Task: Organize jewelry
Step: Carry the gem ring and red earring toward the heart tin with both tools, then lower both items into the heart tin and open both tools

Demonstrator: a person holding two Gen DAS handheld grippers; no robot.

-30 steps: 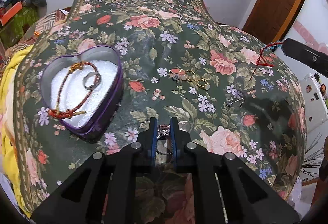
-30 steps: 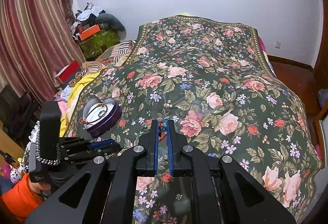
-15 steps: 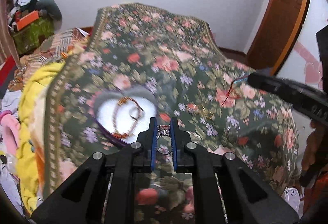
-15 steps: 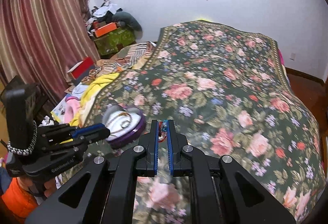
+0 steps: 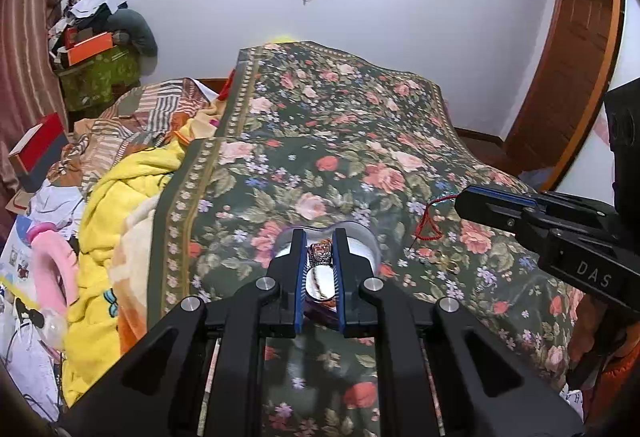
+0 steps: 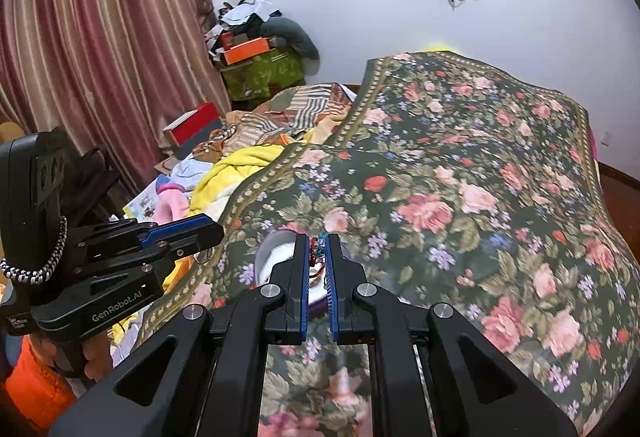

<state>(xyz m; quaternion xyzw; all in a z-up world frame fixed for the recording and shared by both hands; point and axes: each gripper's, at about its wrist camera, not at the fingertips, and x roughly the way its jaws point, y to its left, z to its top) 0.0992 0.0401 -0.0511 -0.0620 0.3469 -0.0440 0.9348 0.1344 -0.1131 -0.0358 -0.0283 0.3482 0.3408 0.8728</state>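
Observation:
My left gripper (image 5: 319, 235) is shut on a silver ring with a reddish stone (image 5: 320, 252) and hangs above the bed. Right behind its fingers lies the purple heart-shaped tin (image 5: 362, 233) with a white lining, mostly hidden. My right gripper (image 6: 316, 239) is shut on a red cord with teal beads (image 6: 318, 246), which dangles over the bedspread (image 5: 426, 225). In the right wrist view the tin (image 6: 272, 251) sits just left of the fingers, and the left gripper (image 6: 218, 233) is at the left. Gold earrings (image 5: 448, 265) lie on the bedspread.
The floral bedspread (image 6: 460, 197) covers the bed. A yellow blanket (image 5: 120, 197) and striped cloth are heaped at its left side. Boxes and clothes are piled by the curtain (image 6: 100, 57). A wooden door (image 5: 572, 77) stands at the right.
Both grippers rose and drew back from the bed, so more of the room shows. The tin went from the left of the left gripper's fingers to right behind them. Both grips are unchanged.

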